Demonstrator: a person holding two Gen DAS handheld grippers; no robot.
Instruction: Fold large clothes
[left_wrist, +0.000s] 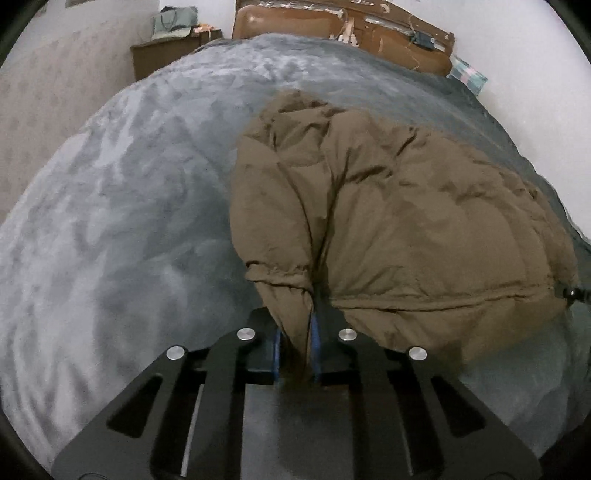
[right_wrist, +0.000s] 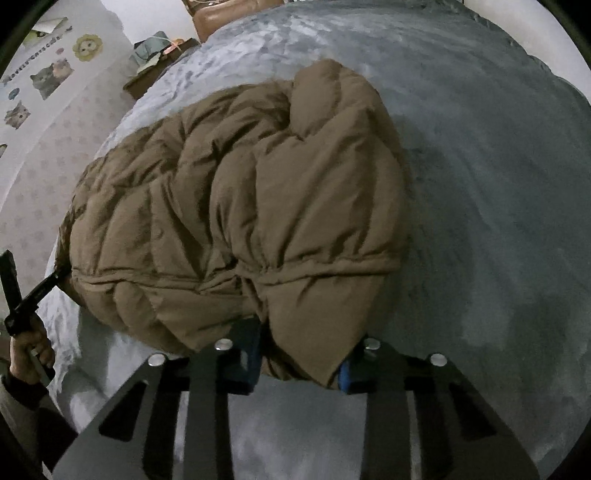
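Note:
A brown puffer jacket (left_wrist: 406, 221) lies bunched on a grey-blue blanket-covered bed (left_wrist: 129, 221). My left gripper (left_wrist: 295, 347) is shut on the cuff of the jacket's left sleeve, the fabric pinched between its blue pads. The jacket also shows in the right wrist view (right_wrist: 240, 206). My right gripper (right_wrist: 299, 363) has its jaws wide apart around the cuff of the right sleeve, which bulges between the fingers. The left gripper shows at the left edge of the right wrist view (right_wrist: 44, 288), held by a hand.
A brown headboard (left_wrist: 332, 33) stands at the far end of the bed. A dark nightstand (left_wrist: 162, 55) with a bag on it is at the far left. A wall with cat stickers (right_wrist: 48, 77) runs along the left.

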